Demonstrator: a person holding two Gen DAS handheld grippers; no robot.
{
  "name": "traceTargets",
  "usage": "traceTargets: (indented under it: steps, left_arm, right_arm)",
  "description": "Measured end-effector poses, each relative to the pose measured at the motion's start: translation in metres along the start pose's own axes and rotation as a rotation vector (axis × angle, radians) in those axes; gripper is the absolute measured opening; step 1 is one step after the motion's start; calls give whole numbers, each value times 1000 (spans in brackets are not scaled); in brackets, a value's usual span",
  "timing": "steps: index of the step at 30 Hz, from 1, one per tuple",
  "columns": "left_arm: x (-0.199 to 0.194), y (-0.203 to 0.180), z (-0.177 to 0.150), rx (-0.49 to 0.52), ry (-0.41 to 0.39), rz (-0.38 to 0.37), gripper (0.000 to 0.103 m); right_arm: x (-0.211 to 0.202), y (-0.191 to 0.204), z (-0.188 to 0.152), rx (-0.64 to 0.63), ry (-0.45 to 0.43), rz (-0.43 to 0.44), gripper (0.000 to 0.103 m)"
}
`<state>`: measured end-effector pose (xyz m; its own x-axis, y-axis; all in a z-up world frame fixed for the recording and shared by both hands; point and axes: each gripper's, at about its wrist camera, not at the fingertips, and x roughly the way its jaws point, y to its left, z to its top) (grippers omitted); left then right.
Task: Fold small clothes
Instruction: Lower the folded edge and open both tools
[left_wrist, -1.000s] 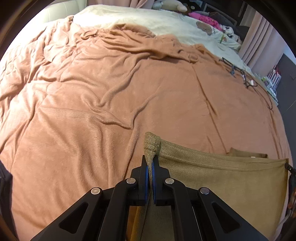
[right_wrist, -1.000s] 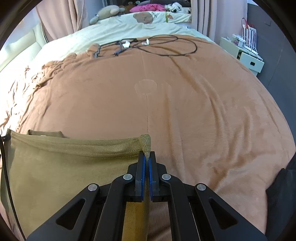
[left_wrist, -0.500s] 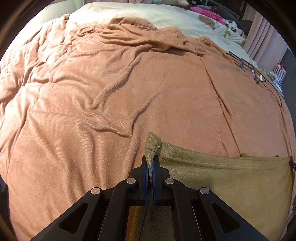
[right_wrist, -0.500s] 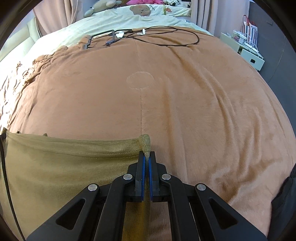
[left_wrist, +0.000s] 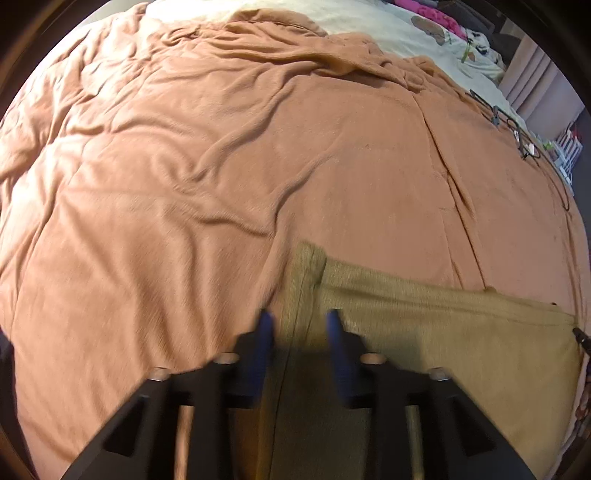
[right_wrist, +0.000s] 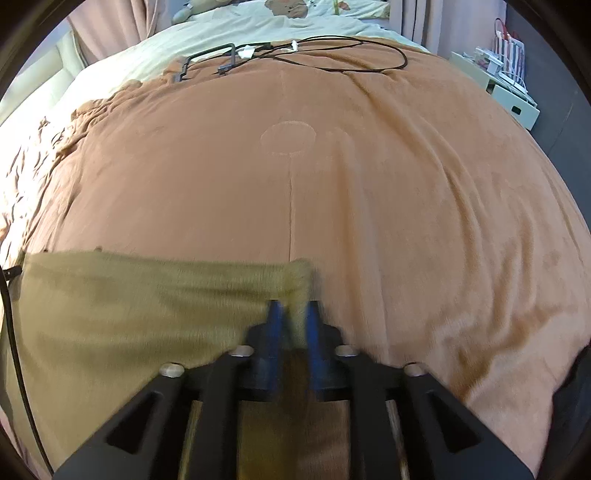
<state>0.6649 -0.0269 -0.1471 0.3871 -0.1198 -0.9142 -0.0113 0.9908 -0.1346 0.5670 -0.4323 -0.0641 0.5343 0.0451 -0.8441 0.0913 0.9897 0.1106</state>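
Left tool: blue pads spread wide, gripping nothing; blurred.
Right tool: pads parted narrowly, cloth corner between them, contact unclear; blurred.
Olive garment: flat on blanket; corner at 12 o'clock of each tool, body spreading toward 3 o'clock of left tool.
Brown blanket: covers bed, wrinkled.
Black cable: looped, far, 12 o'clock.
Writing: none legible.

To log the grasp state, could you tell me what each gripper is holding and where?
Nothing: the left gripper and right gripper are open, each straddling a corner of the olive garment lying on the blanket.
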Motion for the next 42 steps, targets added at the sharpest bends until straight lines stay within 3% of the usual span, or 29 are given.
traceTargets:
  steps: [1, 6, 23, 33, 42]
  left_arm:
    - [-5, 2, -4, -5, -4, -5, 51]
    - [-30, 6, -27, -4, 3, -21, 61]
    - [-106, 14, -100, 11, -57, -60, 64]
    - [-116, 16, -147, 53, -47, -85, 64]
    - [-113, 22, -176, 72, -17, -102, 60]
  right_arm:
    - [-6, -1, -4, -3, -9, 3, 73]
    - [-36, 0, -21, -3, -21, 43, 73]
    - [-121, -3, -88, 18, -51, 79, 73]
    - [-150, 2, -128, 26, -46, 86, 73]
    - [-149, 6, -162, 20, 2, 87, 73]
